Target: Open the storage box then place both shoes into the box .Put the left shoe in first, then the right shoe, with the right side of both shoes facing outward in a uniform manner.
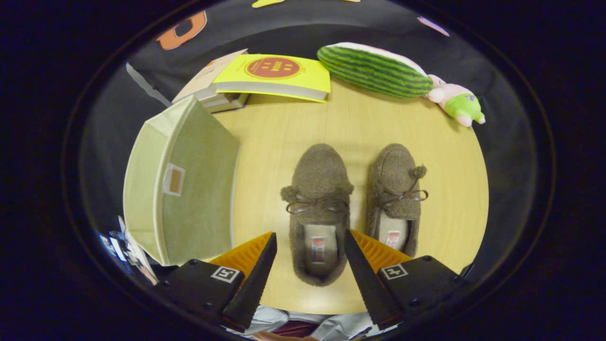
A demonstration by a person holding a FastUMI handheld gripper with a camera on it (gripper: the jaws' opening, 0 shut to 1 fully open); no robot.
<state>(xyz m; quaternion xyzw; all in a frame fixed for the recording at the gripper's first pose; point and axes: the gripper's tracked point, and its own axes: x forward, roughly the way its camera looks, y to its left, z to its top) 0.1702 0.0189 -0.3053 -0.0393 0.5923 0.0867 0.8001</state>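
Observation:
Two brown fuzzy slippers with bows stand side by side on the wooden table, toes pointing away from me. The left shoe has its heel end between my fingers; the right shoe stands just beyond my right finger. My gripper is open above the table, and I cannot tell whether either finger touches the slipper. A pale green fabric storage box stands to the left of the shoes, its lid shut, with a small label on its side.
A yellow book lies on other books at the table's far side. A striped watermelon-slice plush and a small pink and green plush toy lie at the far right. Bare tabletop separates them from the shoes.

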